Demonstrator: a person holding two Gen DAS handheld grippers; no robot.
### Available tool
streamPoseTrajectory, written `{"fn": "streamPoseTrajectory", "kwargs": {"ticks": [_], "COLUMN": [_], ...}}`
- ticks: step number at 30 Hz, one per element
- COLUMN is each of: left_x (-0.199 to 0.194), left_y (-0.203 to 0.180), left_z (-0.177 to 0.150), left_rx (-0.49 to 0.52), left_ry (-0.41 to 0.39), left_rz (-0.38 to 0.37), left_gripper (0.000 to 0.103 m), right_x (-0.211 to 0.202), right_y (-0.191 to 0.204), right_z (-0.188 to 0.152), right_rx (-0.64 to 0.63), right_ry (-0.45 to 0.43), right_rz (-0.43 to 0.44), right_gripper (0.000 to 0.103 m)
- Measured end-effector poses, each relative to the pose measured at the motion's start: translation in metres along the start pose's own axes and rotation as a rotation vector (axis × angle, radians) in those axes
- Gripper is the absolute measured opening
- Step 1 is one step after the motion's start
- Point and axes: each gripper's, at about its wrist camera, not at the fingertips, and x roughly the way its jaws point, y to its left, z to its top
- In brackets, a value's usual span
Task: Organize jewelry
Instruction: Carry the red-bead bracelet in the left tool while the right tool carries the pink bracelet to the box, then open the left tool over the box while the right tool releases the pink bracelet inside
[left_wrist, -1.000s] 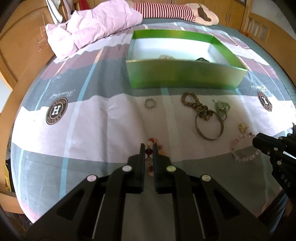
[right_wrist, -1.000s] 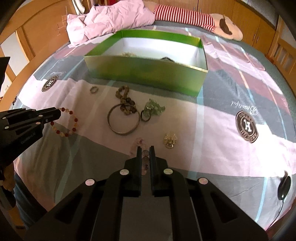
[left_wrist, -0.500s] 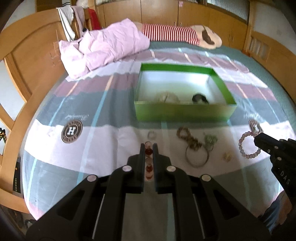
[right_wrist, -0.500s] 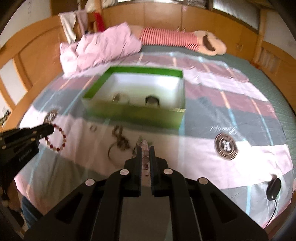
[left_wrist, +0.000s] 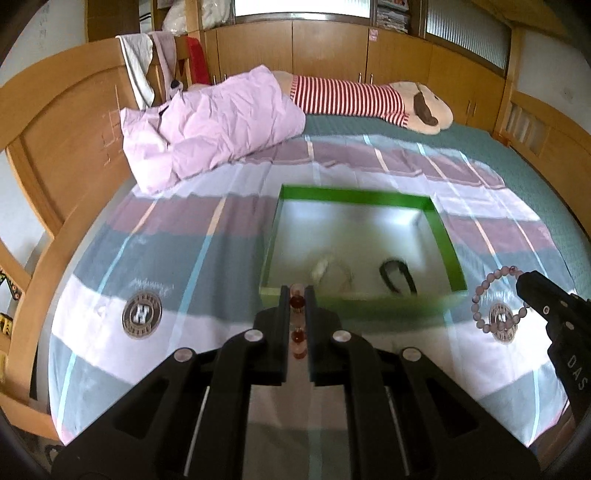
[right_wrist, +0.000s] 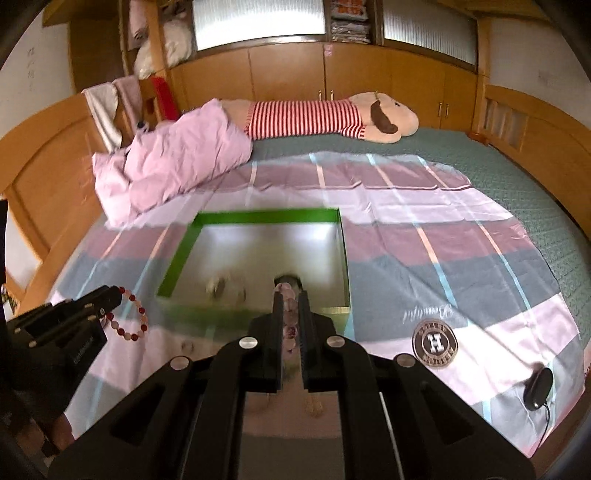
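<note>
Red-beaded bracelet (left_wrist: 297, 302) pinched in left gripper (left_wrist: 297, 295); pink bracelet (right_wrist: 290, 321) clamped in right gripper (right_wrist: 290, 295).

Left gripper (left_wrist: 297, 295) is clamped on a red beaded bracelet (left_wrist: 297, 321), right in front of the green box (left_wrist: 448, 251) on the striped bedsheet (left_wrist: 166, 258). Off to the right, the right gripper (left_wrist: 524, 282) has a pink beaded bracelet (left_wrist: 480, 299) dangling from its tip. Inside the box there's a pale piece and a dark one, both too blurry to make out.

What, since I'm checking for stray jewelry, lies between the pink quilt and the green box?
Only bare striped sheet between pink quilt and green box; both wrist views show it.
</note>
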Motion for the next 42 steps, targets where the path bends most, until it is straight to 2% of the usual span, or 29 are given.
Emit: {"fn": "streamPoseTrajectory", "kwargs": {"ticks": [6, 10, 15, 23, 25, 26, 27, 29, 31, 32, 33, 35, 38, 41, 42], "left_x": [0.032, 0.073, 0.129, 0.173, 0.176, 0.176, 0.174, 0.166, 0.152, 0.142, 0.127, 0.097, 0.065, 0.047, 0.047], "left_y": [-0.006, -0.008, -0.012, -0.018, -0.017, -0.017, -0.017, -0.018, -0.015, -0.013, -0.011, -0.004, 0.010, 0.023, 0.023], "left_z": [0.044, 0.062, 0.062, 0.042, 0.040, 0.039, 0.038, 0.039, 0.041, 0.041, 0.040, 0.033, 0.008, -0.038, -0.048], "left_rx": [-0.007, -0.016, -0.010, 0.005, 0.004, 0.007, 0.014, 0.022, 0.018, 0.014, 0.012, 0.009, -0.017, -0.064, -0.067], "left_ry": [-0.001, 0.026, 0.118, 0.190, 0.192, 0.192, 0.189, 0.167, 0.153, 0.139, 0.115, 0.076, 0.072, 0.113, 0.129], "left_rz": [0.012, 0.037, 0.063, 0.066, 0.071, 0.072, 0.078, 0.084, 0.067, 0.058, 0.054, 0.057, 0.050, 0.022, 0.016], "left_gripper": [0.008, 0.008, 0.008, 0.008, 0.011, 0.022, 0.033, 0.034, 0.037, 0.045, 0.051, 0.053, 0.053, 0.051, 0.050], "right_x": [0.041, 0.085, 0.151, 0.191, 0.191, 0.189, 0.183, 0.172, 0.149, 0.134, 0.117, 0.091, 0.058, 0.053, 0.056], "right_y": [0.000, 0.004, 0.009, 0.005, 0.002, 0.001, 0.001, -0.001, -0.004, -0.007, -0.010, -0.019, -0.038, -0.054, -0.058], "right_z": [0.042, 0.055, 0.044, 0.017, 0.016, 0.016, 0.017, 0.021, 0.026, 0.027, 0.027, 0.021, -0.007, -0.056, -0.073], "right_rx": [0.033, 0.041, 0.052, 0.052, 0.053, 0.053, 0.051, 0.048, 0.058, 0.065, 0.071, 0.075, 0.075, 0.058, 0.052], "right_ry": [-0.011, 0.035, 0.154, 0.234, 0.235, 0.231, 0.216, 0.192, 0.157, 0.135, 0.115, 0.095, 0.089, 0.167, 0.202], "right_rz": [-0.014, -0.016, -0.031, -0.087, -0.099, -0.098, -0.097, -0.090, -0.057, -0.041, -0.031, -0.010, 0.007, -0.016, -0.032], "right_gripper": [0.008, 0.008, 0.008, 0.008, 0.015, 0.027, 0.032, 0.034, 0.041, 0.048, 0.050, 0.050, 0.050, 0.049, 0.046]}}
